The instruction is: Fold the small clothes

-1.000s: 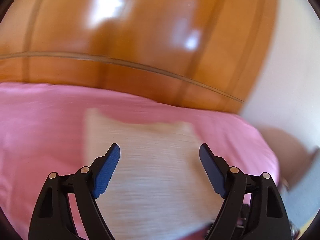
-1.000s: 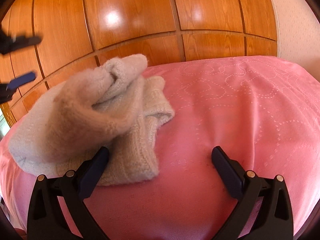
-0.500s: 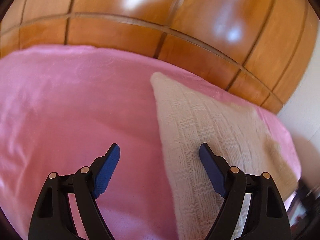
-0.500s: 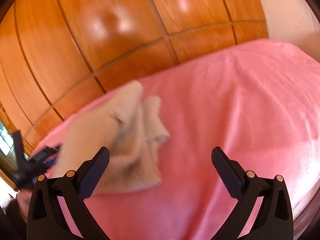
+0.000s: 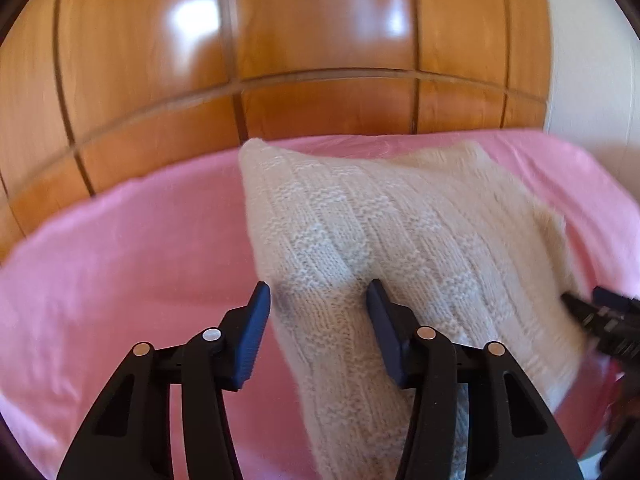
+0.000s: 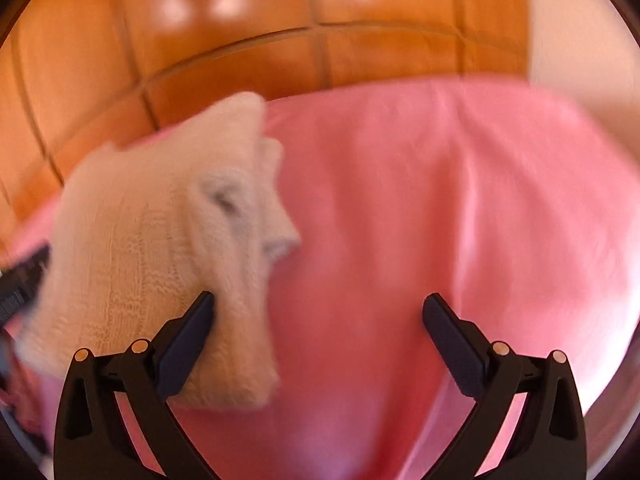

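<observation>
A cream knitted garment (image 5: 400,220) lies on the pink bedspread (image 5: 120,260). My left gripper (image 5: 316,300) is at its near left edge and its jaws are closing. A raised ridge of the knit sits between them; the right pad digs into it and the left pad is at its edge. In the right wrist view the same garment (image 6: 160,240) shows bunched, thick folds. My right gripper (image 6: 320,308) stands open over the pink cover, its left finger (image 6: 192,328) against the garment's near right corner. Its tip shows as a dark shape (image 5: 608,328) in the left wrist view.
Glossy wooden panelling (image 5: 280,40) rises right behind the bed's far edge. A white wall (image 5: 592,60) stands at the right. Bare pink bedspread (image 6: 440,200) stretches to the right of the garment and to its left.
My left gripper has dropped onto the garment's left edge and its jaws have narrowed around a ridge of knit. The right gripper has shifted closer to the garment's near corner and stays wide.
</observation>
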A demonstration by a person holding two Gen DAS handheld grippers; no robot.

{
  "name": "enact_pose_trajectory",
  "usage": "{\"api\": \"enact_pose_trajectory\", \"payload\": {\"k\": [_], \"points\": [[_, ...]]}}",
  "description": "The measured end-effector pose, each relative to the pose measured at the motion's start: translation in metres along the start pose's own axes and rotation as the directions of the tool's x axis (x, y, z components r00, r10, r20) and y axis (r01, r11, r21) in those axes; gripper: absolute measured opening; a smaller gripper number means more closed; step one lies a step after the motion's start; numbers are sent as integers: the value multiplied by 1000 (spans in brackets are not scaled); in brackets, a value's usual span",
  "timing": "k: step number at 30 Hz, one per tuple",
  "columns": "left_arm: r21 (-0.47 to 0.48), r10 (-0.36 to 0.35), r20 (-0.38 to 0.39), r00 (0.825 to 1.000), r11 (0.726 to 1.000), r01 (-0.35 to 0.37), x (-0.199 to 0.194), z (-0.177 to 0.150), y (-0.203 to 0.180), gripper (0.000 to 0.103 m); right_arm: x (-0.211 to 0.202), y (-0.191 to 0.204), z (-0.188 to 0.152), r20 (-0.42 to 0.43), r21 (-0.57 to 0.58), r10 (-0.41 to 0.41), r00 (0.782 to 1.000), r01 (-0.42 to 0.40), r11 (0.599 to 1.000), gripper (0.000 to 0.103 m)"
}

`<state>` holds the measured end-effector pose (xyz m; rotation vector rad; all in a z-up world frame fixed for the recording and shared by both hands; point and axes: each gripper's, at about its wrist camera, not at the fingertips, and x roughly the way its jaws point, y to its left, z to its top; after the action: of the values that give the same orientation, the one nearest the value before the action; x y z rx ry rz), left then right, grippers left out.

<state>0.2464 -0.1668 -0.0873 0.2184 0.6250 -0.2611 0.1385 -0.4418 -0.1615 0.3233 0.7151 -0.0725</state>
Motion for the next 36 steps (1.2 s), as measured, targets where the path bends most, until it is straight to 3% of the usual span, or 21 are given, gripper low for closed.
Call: {"api": "enact_pose_trajectory", "payload": {"k": [2,4,6,7,9,12,14,17,20,23,28,36], "points": [[29,28,27,999,999,-29,-2,-6,-2,49,-3,-4,-4,21,-11,10,1000,-10,1000,101],[-6,23,33,999,1000,-22,-7,-7,7,50,-5,2,-2,24,-35,-11,1000,12,999,101],[-68,1,30,1000,998,1,-15,-5,20,62,-4,4,1,2,0,7,1000,-7,1000,101],[-113,-16,31,999,993,19,-20,-4,30,74,-6,3,3,-12,10,7,1000,-7,1000,101],[-188,-63,60,996,979,73,-31,-2,45,78,-16,7,14,-29,30,-11,1000,12,999,101],[-256,-74,114,991,961,101,-43,8,56,82,-38,22,35,78,15,17,997,-18,1000,101],[-237,-81,101,992,966,103,-37,19,52,83,-46,35,49,132,-31,47,990,-43,999,101],[-148,-94,68,993,984,103,-23,33,31,83,-32,62,70,111,-130,30,993,-16,991,101],[-14,-39,7,999,999,39,1,38,3,85,-5,77,80,70,-192,-31,997,44,980,101],[91,-29,-61,998,995,35,25,34,-17,87,29,68,77,21,-213,-166,986,167,963,101],[55,-52,-102,993,997,58,45,41,-17,92,56,18,67,21,-38,-63,998,63,997,101],[-70,-109,-108,988,992,102,33,31,0,96,56,9,67,30,-11,0,1000,0,1000,101]]}}
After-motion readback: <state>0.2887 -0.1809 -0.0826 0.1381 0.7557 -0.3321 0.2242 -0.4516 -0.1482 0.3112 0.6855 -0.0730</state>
